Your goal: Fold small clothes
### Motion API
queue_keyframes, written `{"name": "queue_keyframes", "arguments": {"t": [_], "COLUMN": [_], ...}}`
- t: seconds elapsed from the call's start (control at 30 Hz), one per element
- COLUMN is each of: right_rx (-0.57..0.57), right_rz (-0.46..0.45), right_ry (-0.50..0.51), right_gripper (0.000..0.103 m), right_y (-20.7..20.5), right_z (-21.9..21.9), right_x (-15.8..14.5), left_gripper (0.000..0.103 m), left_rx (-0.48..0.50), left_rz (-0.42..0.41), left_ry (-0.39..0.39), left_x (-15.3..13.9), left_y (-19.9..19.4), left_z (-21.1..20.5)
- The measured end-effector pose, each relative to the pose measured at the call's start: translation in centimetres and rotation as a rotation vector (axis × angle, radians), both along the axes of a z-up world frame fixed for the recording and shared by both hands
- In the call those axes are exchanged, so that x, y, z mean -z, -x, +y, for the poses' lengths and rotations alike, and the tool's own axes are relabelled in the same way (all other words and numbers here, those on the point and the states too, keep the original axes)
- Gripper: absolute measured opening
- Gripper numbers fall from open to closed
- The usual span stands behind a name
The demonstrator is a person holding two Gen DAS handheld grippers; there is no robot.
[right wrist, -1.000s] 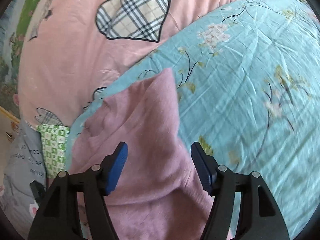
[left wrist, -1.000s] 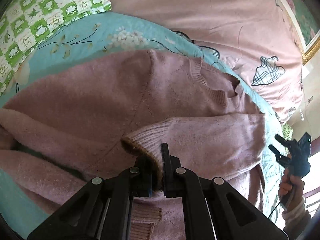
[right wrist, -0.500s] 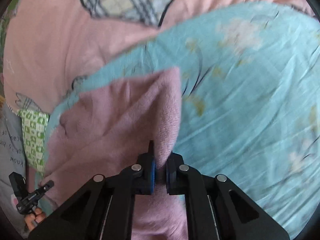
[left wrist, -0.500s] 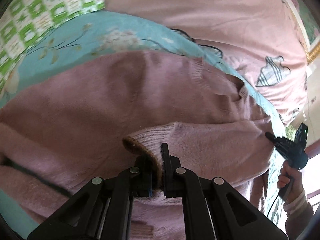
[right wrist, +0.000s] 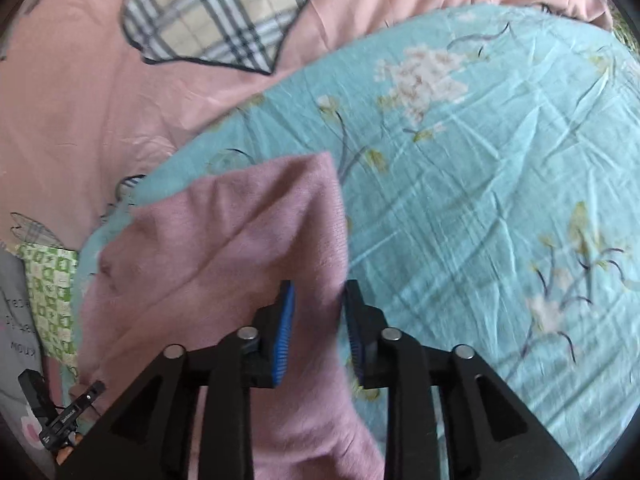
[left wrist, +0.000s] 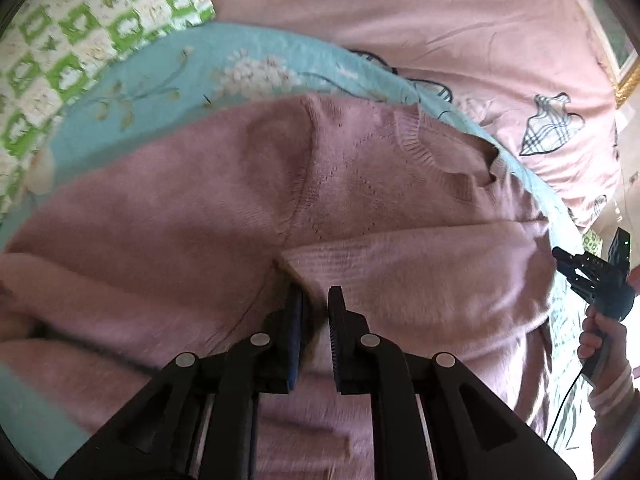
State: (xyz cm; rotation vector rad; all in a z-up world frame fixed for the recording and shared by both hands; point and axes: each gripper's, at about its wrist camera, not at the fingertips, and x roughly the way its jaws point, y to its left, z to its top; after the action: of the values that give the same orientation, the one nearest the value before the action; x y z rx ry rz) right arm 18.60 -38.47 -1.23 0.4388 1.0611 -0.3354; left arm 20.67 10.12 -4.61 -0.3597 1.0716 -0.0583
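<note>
Sweater [left wrist: 200, 216]: lies flat on the blue sheet [right wrist: 480, 160], sleeve [left wrist: 420, 280] folded across.
Left claw [left wrist: 316, 320]: just let go; cuff sits between loose jaws.
Right claw [right wrist: 320, 308]: opened too, edge between them.

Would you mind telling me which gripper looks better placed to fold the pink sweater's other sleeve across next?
Probably the left. The left gripper, jaws just opening off the folded sleeve cuff, sits over the pink sweater, whose unfolded sleeve lies on its side. The right gripper is at the opposite edge.
</note>
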Motion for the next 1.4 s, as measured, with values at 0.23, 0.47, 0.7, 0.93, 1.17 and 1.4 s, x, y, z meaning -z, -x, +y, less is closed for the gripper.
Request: {"name": "queue_keyframes", "arguments": {"t": [0.23,0.47,0.7,0.93,1.17,1.4], "right_rx": [-0.086,-0.191,-0.251,-0.283,-0.259,-0.249], "right_rz": [-0.063,-0.013,0.032,0.033,0.037,0.029], "right_ry": [-0.064,-0.128,-0.162,-0.161,-0.149,-0.141], "right_gripper": [0.048,0.048,0.048,0.051,0.053,0.053], "right_y": [3.8,6.3,8.4,10.3,12.0,12.7], "right_z": [5.0,11.9,16.1,17.9,17.4,16.8], "right_x": [-2.3,-0.9,0.2,-0.7,-1.2,-1.5], "left_gripper": [0.012,0.012,0.014,0.026,0.022,0.002], "left_rx": [-0.078,-0.14,-0.215,-0.331,-0.401,-0.325], "left_rz": [-0.008,-0.003,0.055,0.093,0.102,-0.036], "left_ry": [0.057,0.098,0.183,0.334,0.41,0.282], "left_x": [-2.1,-2.6,-0.1,3.0,5.3,0.1], "left_y": [6.0,12.2,14.5,14.1,12.5,12.3], "left_z": [3.1,6.3,8.6,10.5,11.0,9.3]}}
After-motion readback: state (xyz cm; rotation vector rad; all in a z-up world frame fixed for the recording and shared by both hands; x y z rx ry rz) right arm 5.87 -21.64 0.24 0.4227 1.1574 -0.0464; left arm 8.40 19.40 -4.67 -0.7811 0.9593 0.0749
